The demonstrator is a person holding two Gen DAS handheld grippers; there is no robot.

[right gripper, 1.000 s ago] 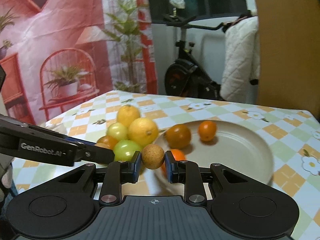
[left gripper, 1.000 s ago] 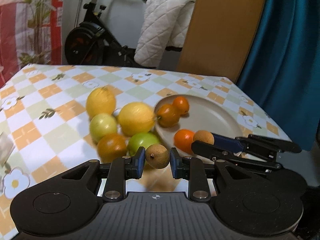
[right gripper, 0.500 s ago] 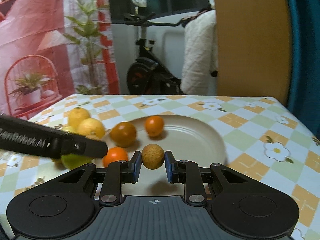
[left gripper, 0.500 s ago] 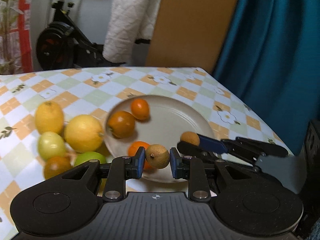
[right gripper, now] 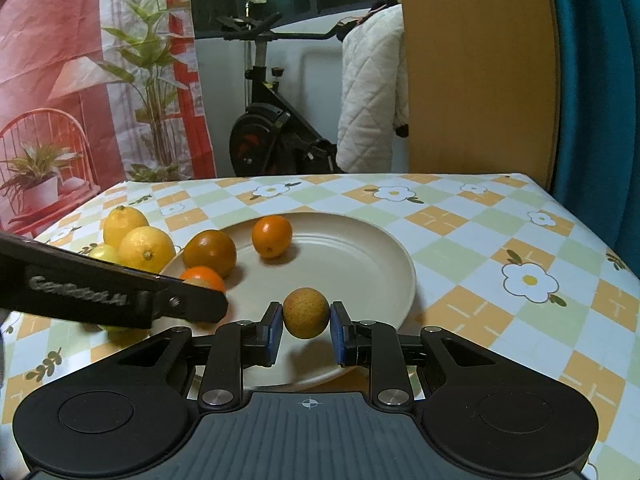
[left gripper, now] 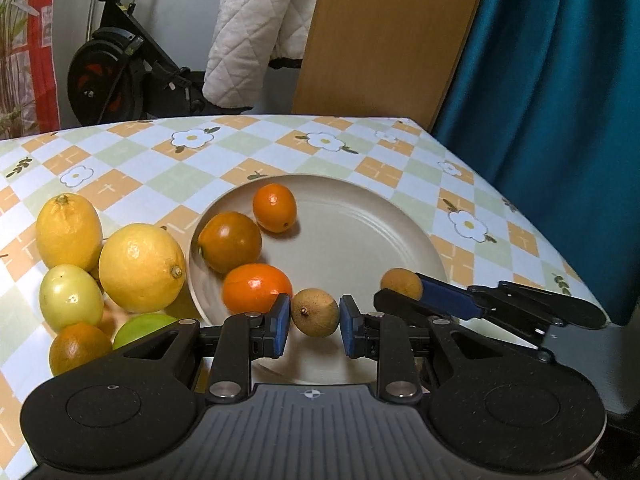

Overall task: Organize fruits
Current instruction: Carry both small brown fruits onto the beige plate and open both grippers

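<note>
Jaws clamping longans [left gripper: 315, 312]; plate [left gripper: 384, 224] fruited

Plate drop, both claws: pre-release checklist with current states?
1. Left claw shut on its brown fruit: ok.
2. Right claw shut on the second brown fruit: ok.
3. Both fruits over the plate: ok.
4. Bare plate under each: ok.
5. Clear of the three orange fruits on the plate: ok on the right, close on the left.
6. Height above the plate: cannot tell.
</note>
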